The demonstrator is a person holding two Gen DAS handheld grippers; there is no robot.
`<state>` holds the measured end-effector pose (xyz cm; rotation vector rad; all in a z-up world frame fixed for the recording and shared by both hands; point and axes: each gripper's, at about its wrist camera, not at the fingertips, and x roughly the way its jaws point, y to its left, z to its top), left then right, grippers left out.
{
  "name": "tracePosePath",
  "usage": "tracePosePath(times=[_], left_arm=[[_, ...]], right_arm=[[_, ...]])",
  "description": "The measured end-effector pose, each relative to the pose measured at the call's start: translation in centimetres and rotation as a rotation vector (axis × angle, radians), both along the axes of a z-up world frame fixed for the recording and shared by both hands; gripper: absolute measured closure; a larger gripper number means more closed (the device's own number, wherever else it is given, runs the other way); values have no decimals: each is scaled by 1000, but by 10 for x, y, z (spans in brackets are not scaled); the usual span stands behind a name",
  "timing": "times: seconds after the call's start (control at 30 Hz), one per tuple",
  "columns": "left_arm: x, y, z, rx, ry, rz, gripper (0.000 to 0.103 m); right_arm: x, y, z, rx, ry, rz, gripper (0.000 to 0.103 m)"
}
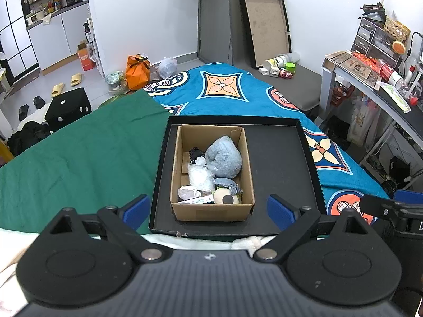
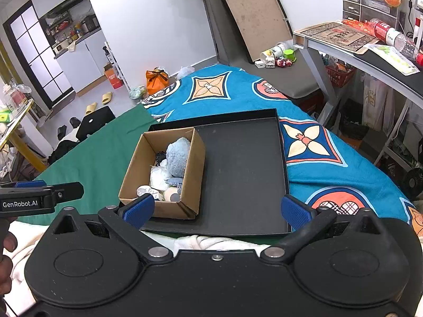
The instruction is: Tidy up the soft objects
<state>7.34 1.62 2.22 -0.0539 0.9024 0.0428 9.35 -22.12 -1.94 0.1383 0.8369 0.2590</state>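
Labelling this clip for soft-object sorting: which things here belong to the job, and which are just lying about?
Job:
cardboard box
blue plush toy
clear plastic bag
black tray

Lying about:
orange bag
yellow slippers
plastic bottle

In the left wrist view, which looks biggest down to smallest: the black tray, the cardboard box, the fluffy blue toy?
Largest to smallest:
1. Shallow black tray
2. Brown cardboard box, sitting inside the tray
3. Fluffy blue plush toy, inside the box
Each contains the next, so the order is sure.
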Motion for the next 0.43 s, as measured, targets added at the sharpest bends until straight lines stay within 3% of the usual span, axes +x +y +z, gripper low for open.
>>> tracePosePath(times=[0.43], left_arm=[[5,-7,-1,-10,-5,-39,9]], right_arm=[[5,-5,-5,1,14,-21,0]])
